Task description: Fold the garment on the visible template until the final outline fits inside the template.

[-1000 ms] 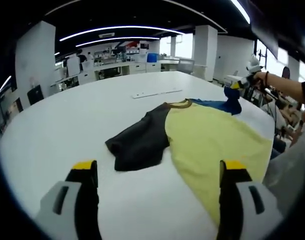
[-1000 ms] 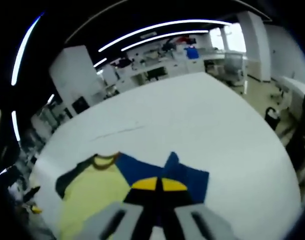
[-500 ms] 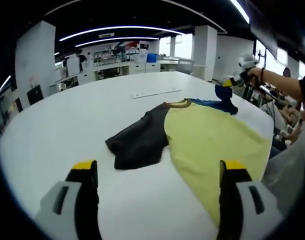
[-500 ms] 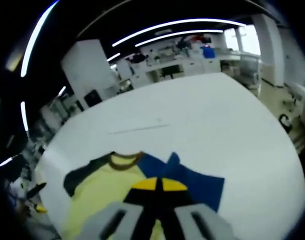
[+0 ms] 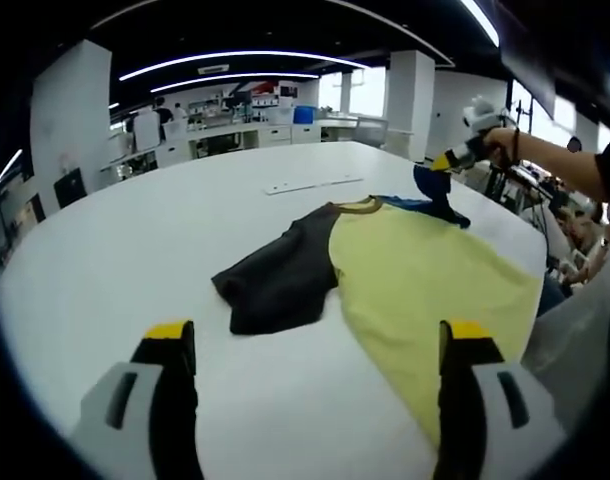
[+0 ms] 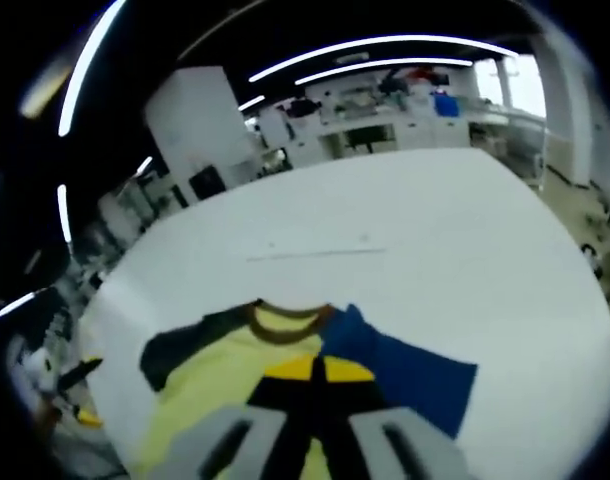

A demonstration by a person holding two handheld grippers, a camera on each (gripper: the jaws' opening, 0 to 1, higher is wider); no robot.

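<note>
Here in the left gripper view my left gripper (image 5: 320,350) sits with its yellow-tipped jaws spread wide and nothing between them, low over the white table (image 5: 115,250). The garment (image 5: 405,270) lies flat just beyond the jaws, toward one o'clock: a yellow body, a dark sleeve (image 5: 275,280) stretched out toward eleven o'clock, a brown collar (image 5: 357,207) at the far end. At about two o'clock the right gripper (image 5: 447,160), held in a hand (image 5: 500,143), pinches the blue sleeve (image 5: 433,190) and lifts it off the table. A thin pale strip (image 5: 313,185) lies on the table past the collar, at twelve o'clock. In the right gripper view my right gripper (image 6: 313,370) has its jaws pressed together on the blue sleeve (image 6: 410,375), which fans out toward three o'clock. The collar (image 6: 285,325) sits just above the jaw tips, the yellow body (image 6: 210,385) and dark sleeve (image 6: 185,345) run toward nine o'clock, and the pale strip (image 6: 315,254) lies well beyond at twelve o'clock.
</note>
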